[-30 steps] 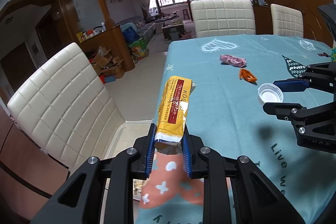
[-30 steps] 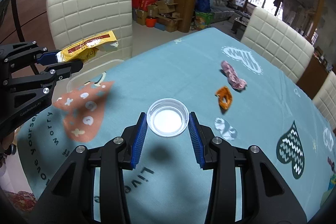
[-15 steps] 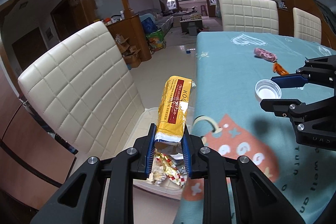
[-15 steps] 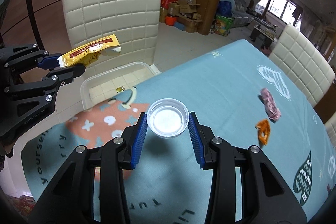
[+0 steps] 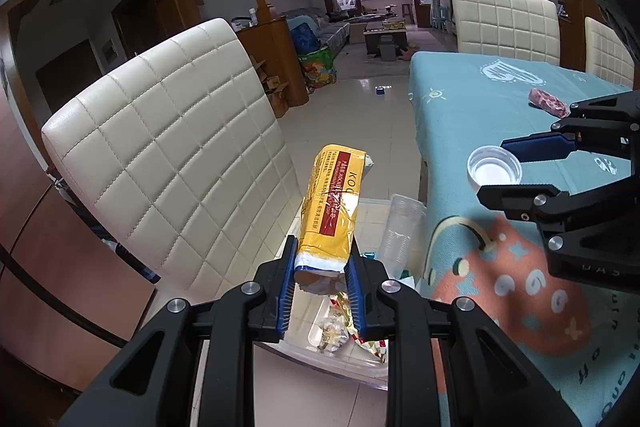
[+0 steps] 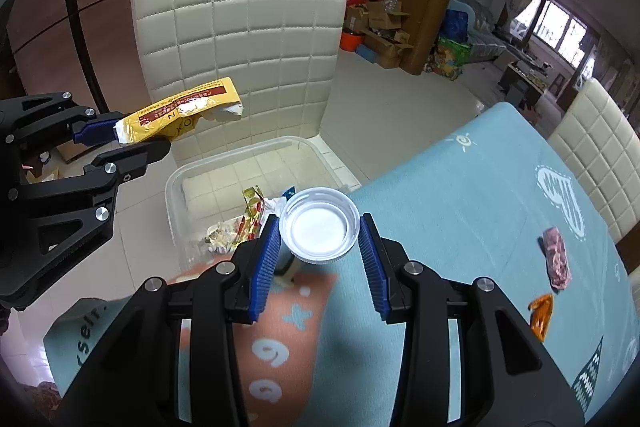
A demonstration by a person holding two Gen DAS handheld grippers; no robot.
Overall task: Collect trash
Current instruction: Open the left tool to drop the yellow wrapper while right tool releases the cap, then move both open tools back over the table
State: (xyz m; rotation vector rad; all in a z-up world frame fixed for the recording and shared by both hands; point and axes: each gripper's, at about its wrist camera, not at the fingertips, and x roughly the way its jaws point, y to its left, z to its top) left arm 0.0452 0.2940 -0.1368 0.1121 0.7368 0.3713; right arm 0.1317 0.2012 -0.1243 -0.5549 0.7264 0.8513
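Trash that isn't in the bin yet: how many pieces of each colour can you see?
Yellow: 1, the wrapper held in the left gripper
White: 1, the cap held in the right gripper
Pink: 1, the pink wrapper on the table
Orange: 1, the orange scrap on the table
Total: 4

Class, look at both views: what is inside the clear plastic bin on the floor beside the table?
Inside the clear plastic bin: crumpled gold-and-red wrappers and a clear plastic cup. The right gripper and white cap cover its near corner.
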